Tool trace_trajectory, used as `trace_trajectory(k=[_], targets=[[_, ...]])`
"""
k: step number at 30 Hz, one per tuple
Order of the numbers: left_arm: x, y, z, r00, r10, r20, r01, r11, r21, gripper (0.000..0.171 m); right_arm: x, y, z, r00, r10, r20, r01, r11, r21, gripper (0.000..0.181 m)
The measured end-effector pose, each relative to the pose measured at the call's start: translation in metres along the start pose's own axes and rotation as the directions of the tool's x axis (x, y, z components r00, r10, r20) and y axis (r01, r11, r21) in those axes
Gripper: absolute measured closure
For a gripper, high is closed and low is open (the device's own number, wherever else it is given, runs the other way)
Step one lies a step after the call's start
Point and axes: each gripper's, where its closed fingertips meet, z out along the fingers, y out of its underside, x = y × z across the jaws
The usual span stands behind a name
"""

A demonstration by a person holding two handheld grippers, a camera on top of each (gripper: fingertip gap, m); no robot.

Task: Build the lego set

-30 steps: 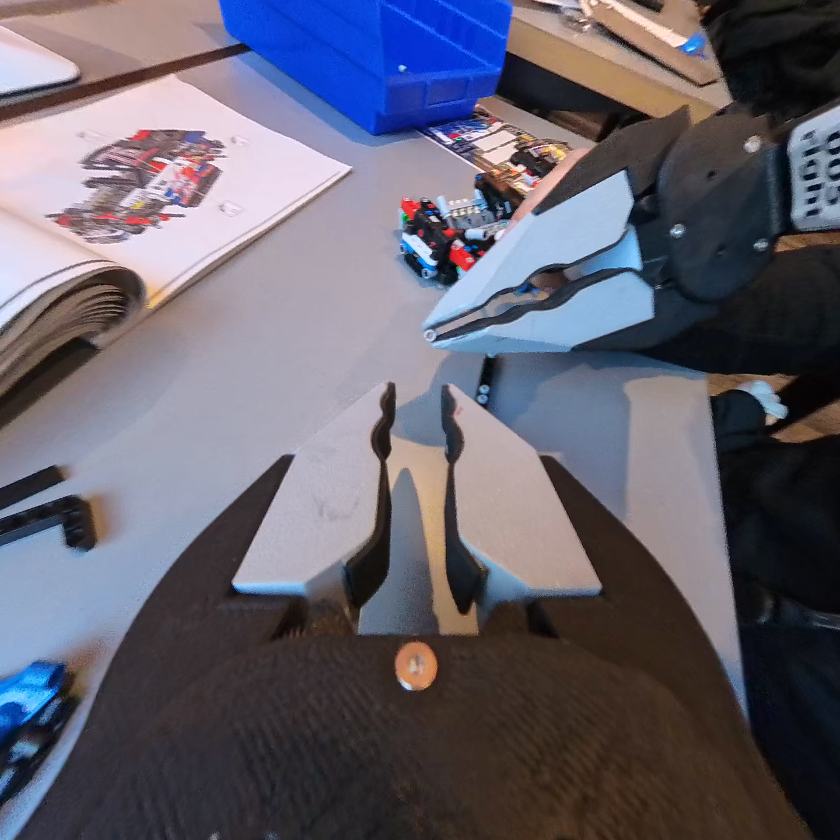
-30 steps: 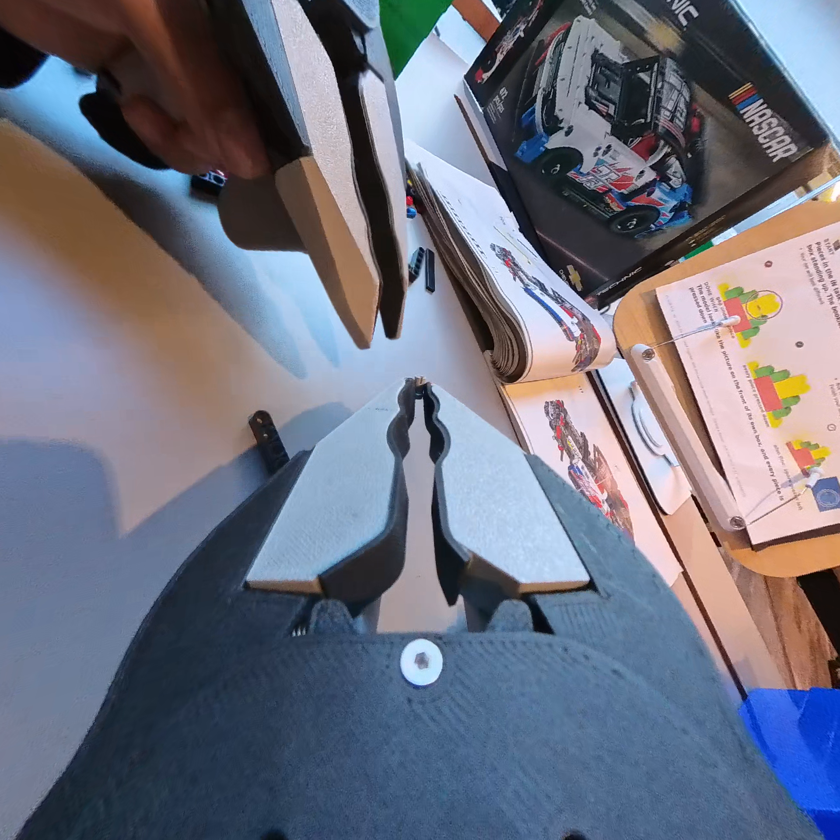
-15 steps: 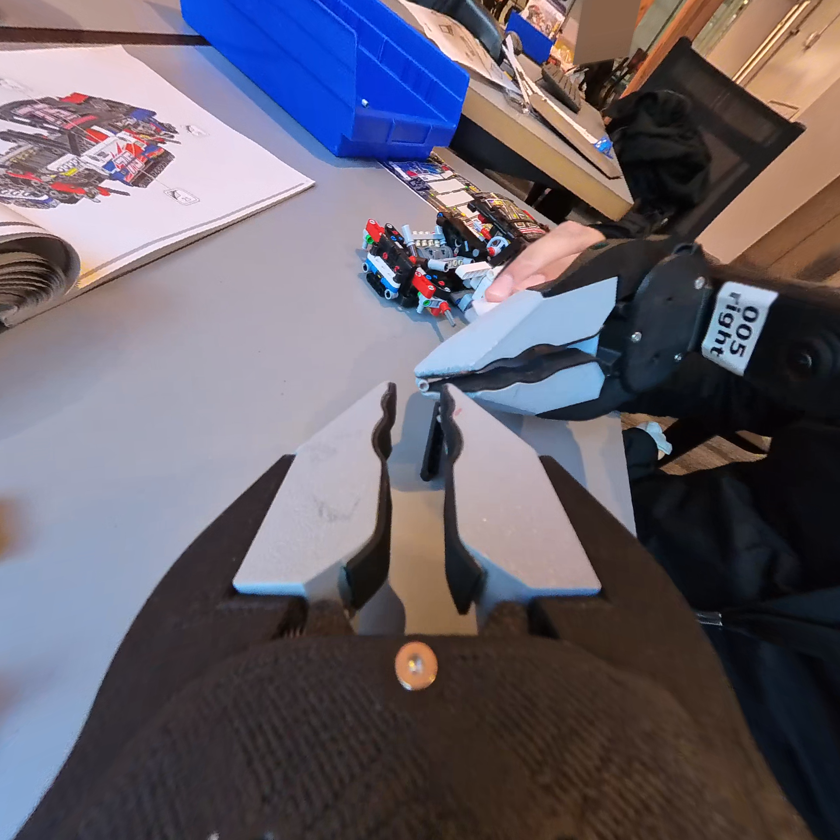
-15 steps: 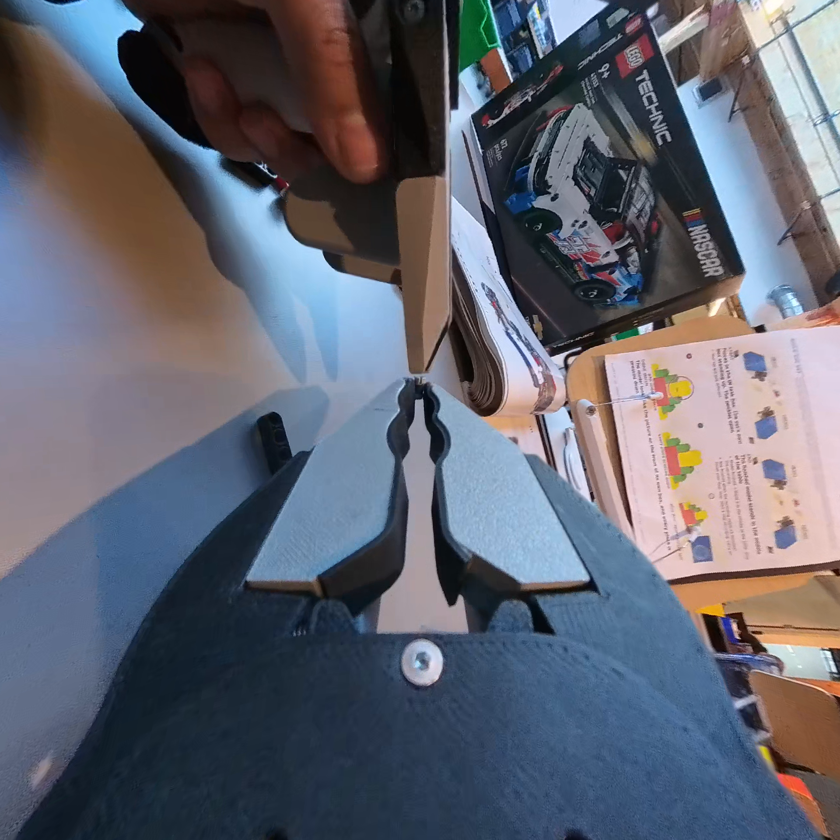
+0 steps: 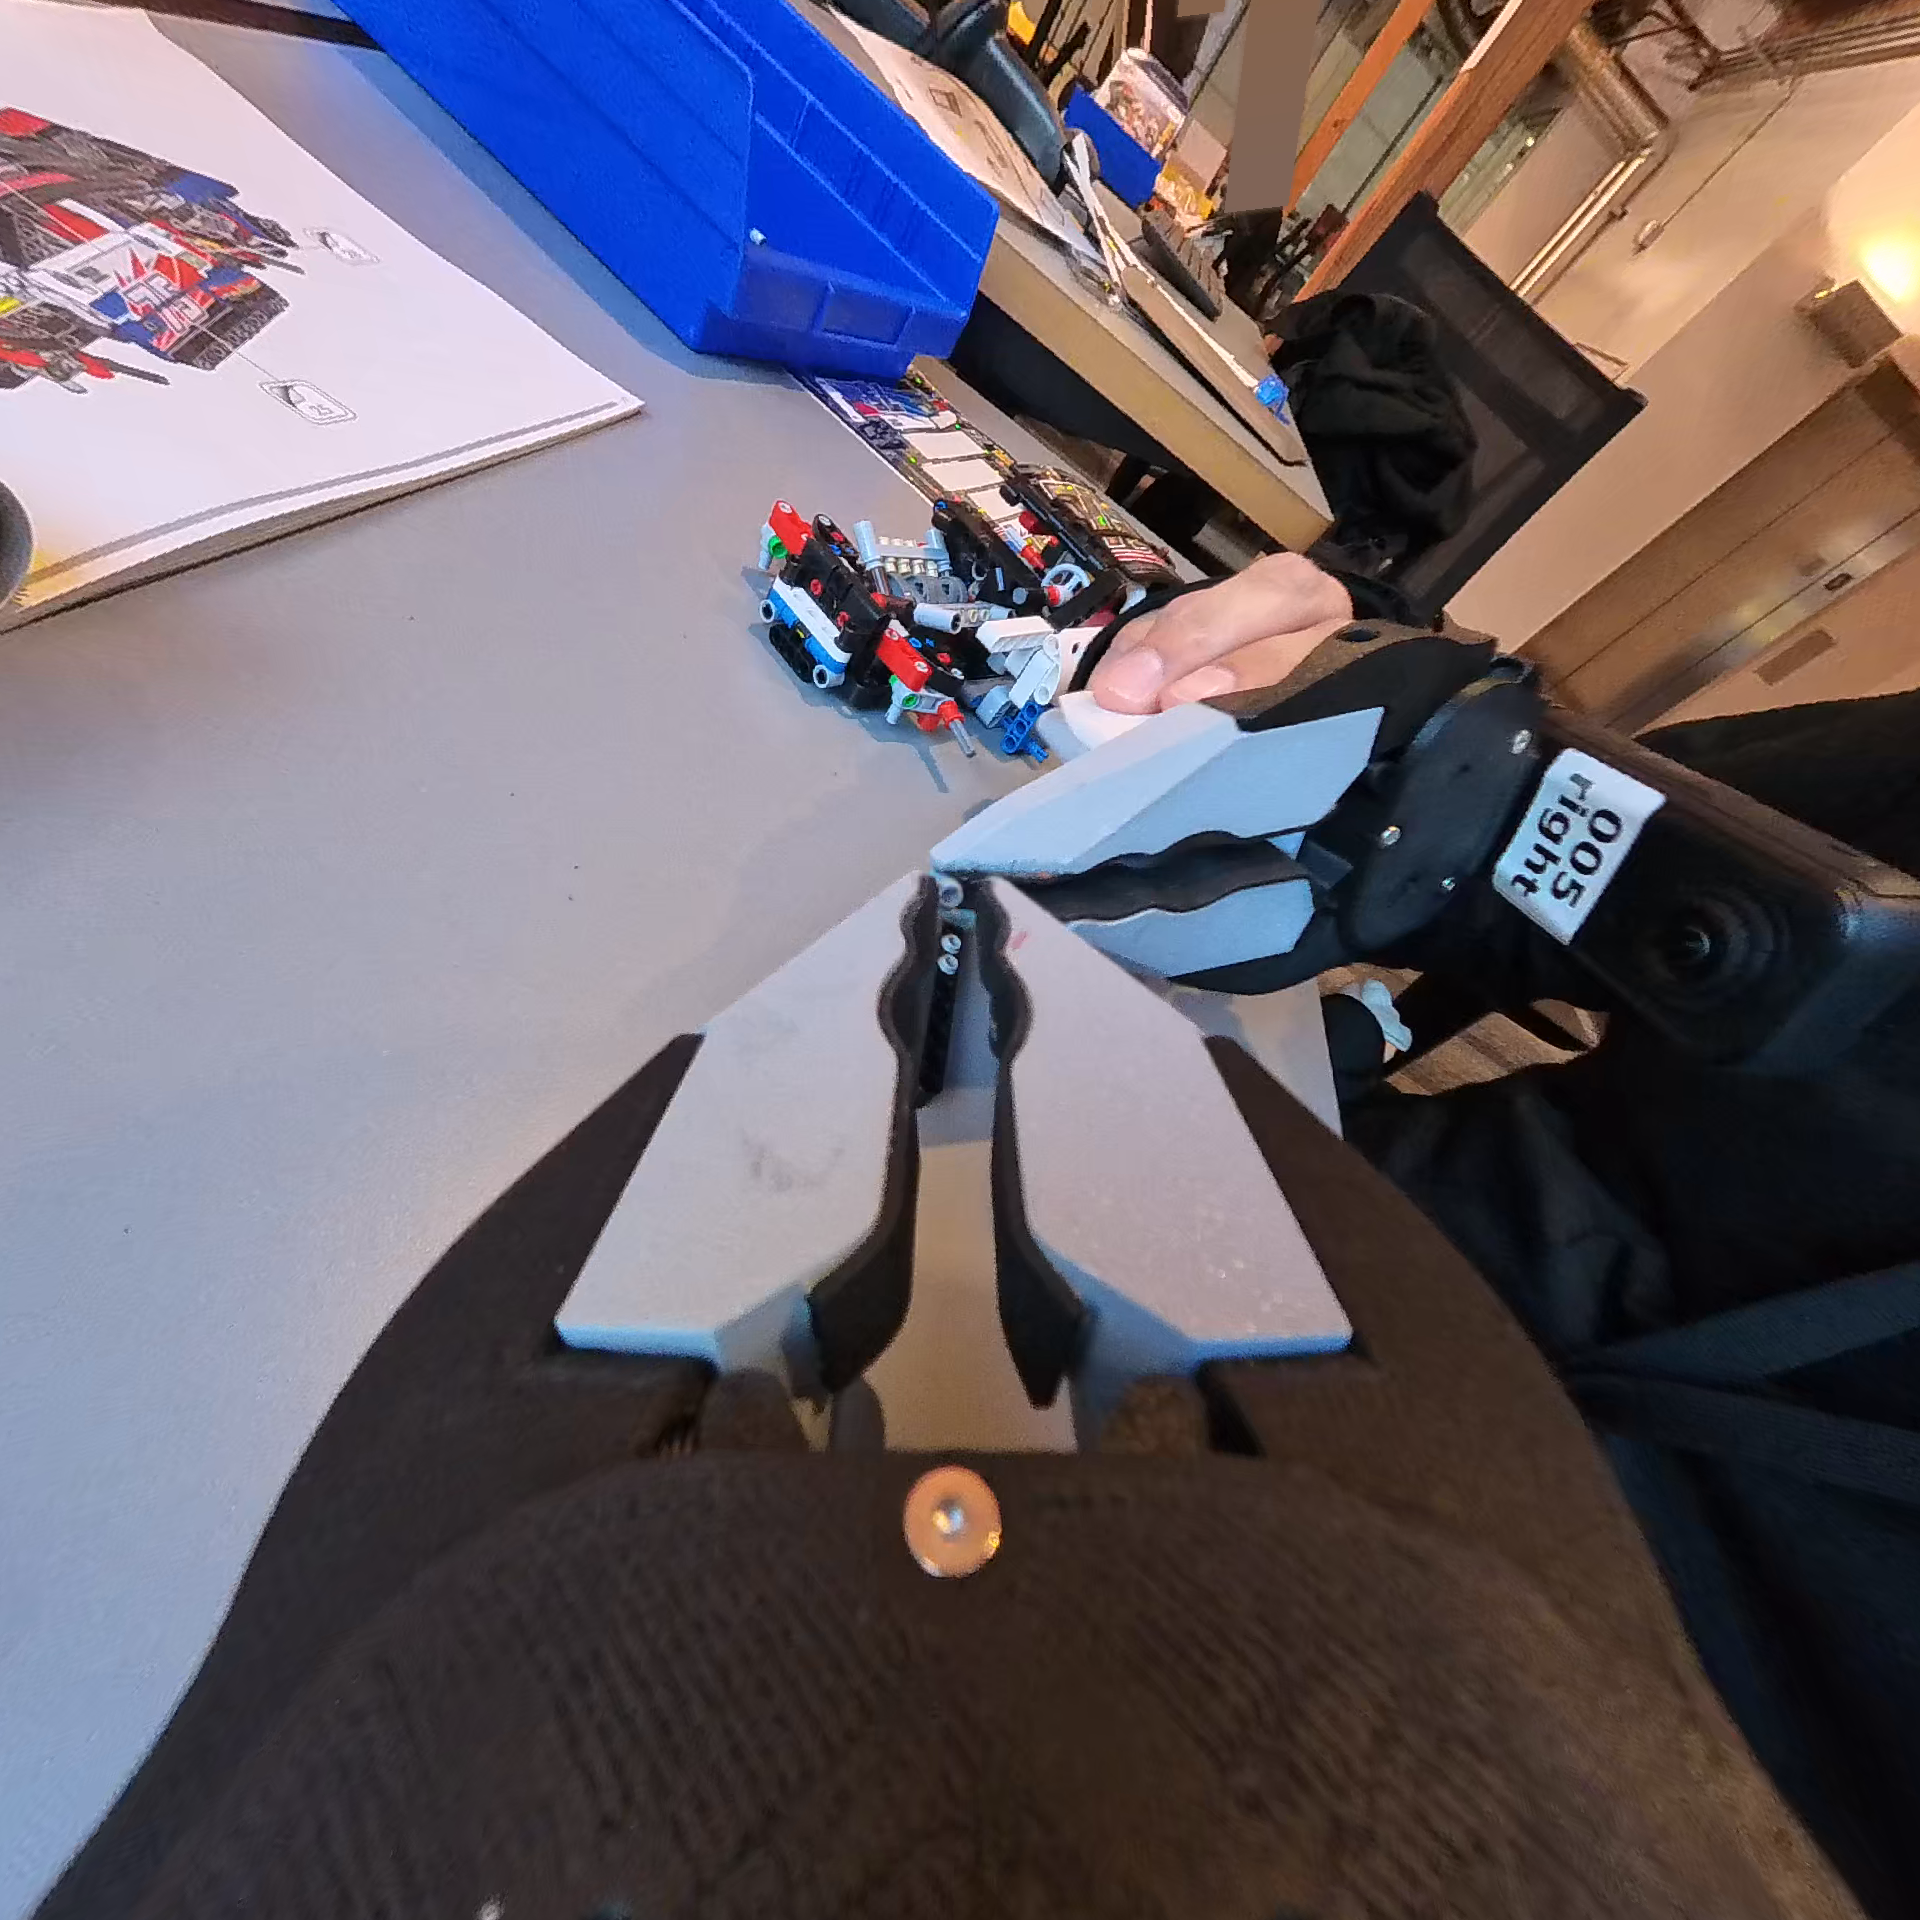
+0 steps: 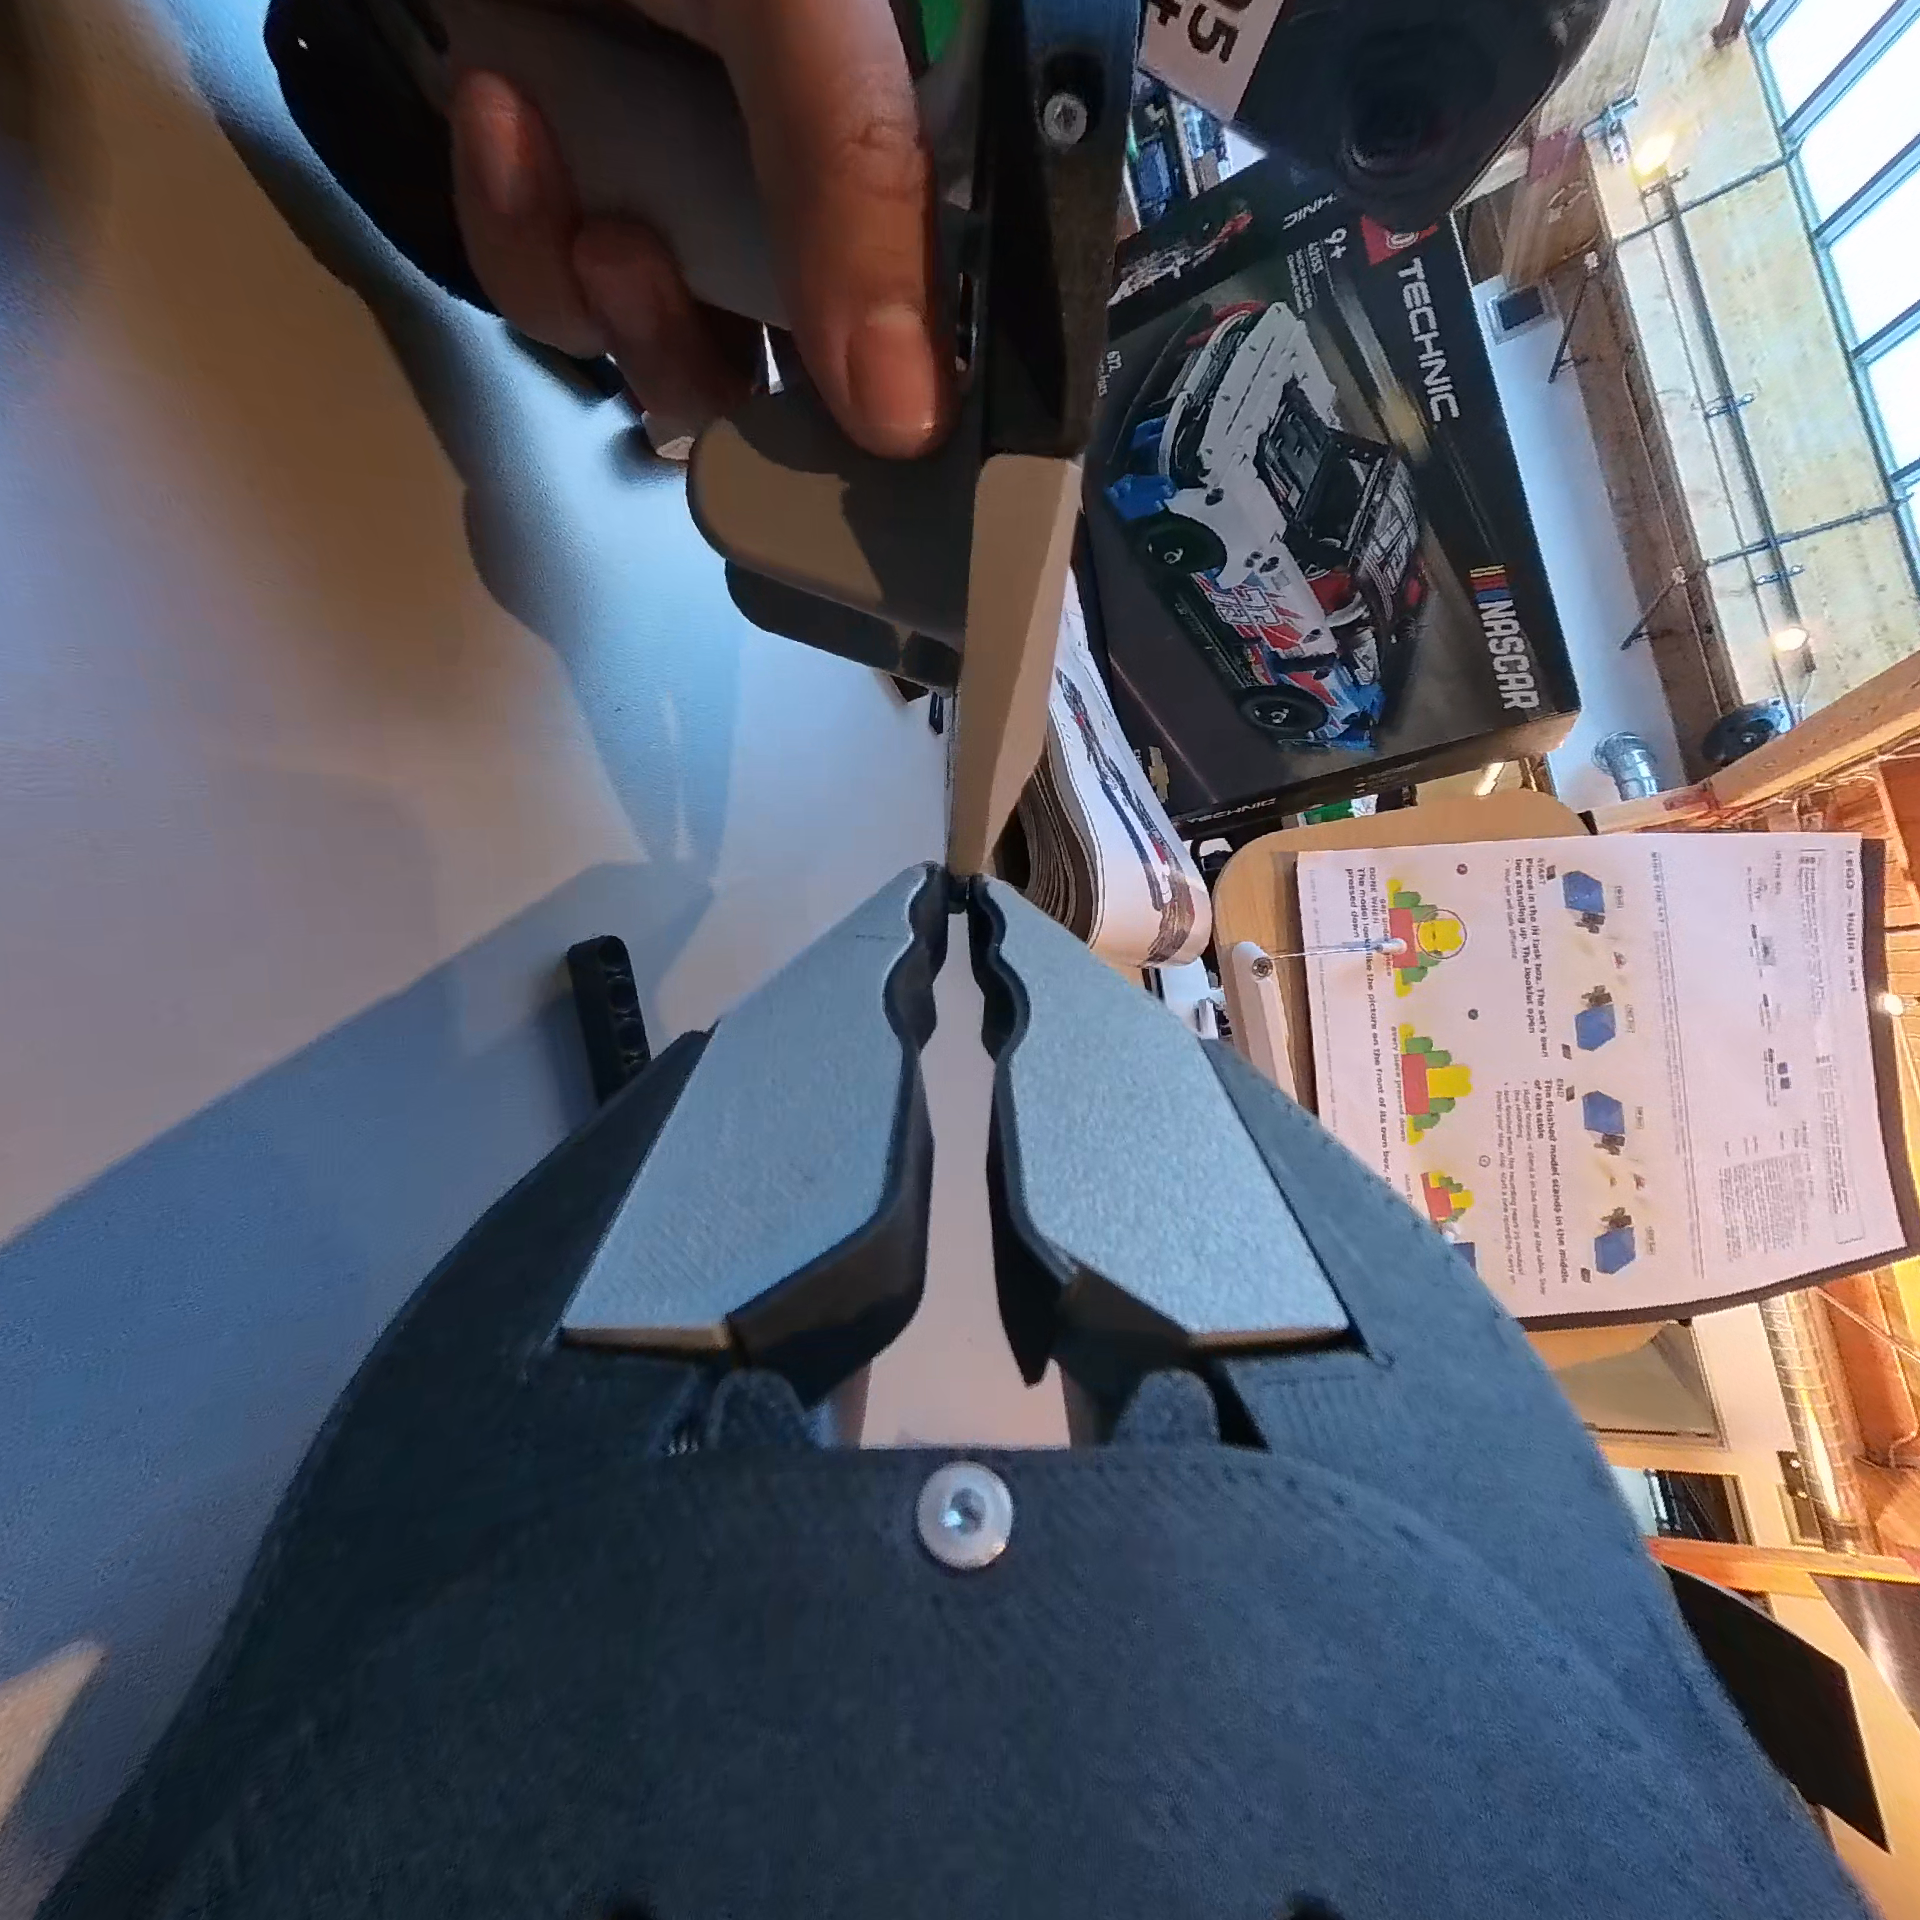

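Left gripper: jaws a narrow gap apart, a black lego beam with a row of holes sits in the gap against the left finger; contact on the right finger can't be confirmed, so can't tell if it's actually clamped

Right gripper: tips pinched together on a tiny light grey pin, barely visible at the tips, right at the top end of the beam in the left wrist view. Right tips touching or just beside the left gripper's tips, coming in from the right of frame

Right wrist view: left gripper hangs down from the top centre, bare hand wrapped on its handle

Outward on the grey table:
- partly built black, red and white lego assembly, centre of the left view, just beyond both grippers
- second black holed beam lying flat, mid-left of the right view
- open white instruction booklet, upper left
- blue plastic bin, top centre
- dark lego set box with a race car picture, upper right of the right view
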Motion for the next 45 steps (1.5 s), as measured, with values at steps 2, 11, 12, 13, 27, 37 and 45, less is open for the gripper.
trace_trajectory(k=[2,11,12,13,27,37,45], targets=[[0.000,0.000,0.000,1.000,-0.013,-0.014,0.013,1.000,0.002,0.168,0.000,0.000,-0.001,1.000,-0.012,-0.007,0.012,1.000,-0.001,0.180],[-0.001,0.002,0.000,1.000,-0.015,-0.027,0.014,1.000,-0.004,0.171,-0.002,0.000,0.000,0.999,-0.048,-0.018,0.048,0.999,-0.014,0.179],[-0.001,0.002,0.000,1.000,-0.006,-0.023,0.006,1.000,0.002,0.171,-0.001,-0.001,0.000,1.000,-0.026,-0.016,0.026,1.000,-0.004,0.178],[-0.001,0.001,0.000,1.000,0.001,-0.019,-0.001,1.000,0.003,0.171,-0.001,-0.002,0.000,1.000,0.015,-0.003,-0.014,1.000,0.013,0.178],[0.006,-0.010,-0.007,0.996,-0.030,-0.085,0.036,0.997,0.067,0.171,0.013,-0.004,-0.006,0.930,0.350,0.111,-0.363,0.923,0.129,0.176],[0.016,-0.006,-0.005,0.983,-0.074,-0.168,0.082,0.996,0.040,0.171,0.007,-0.010,-0.012,0.932,0.309,0.189,-0.341,0.924,0.172,0.176],[0.033,-0.009,-0.008,0.950,-0.119,-0.290,0.137,0.990,0.041,0.171,0.007,-0.017,-0.023,0.945,0.260,0.198,-0.301,0.927,0.222,0.177]])
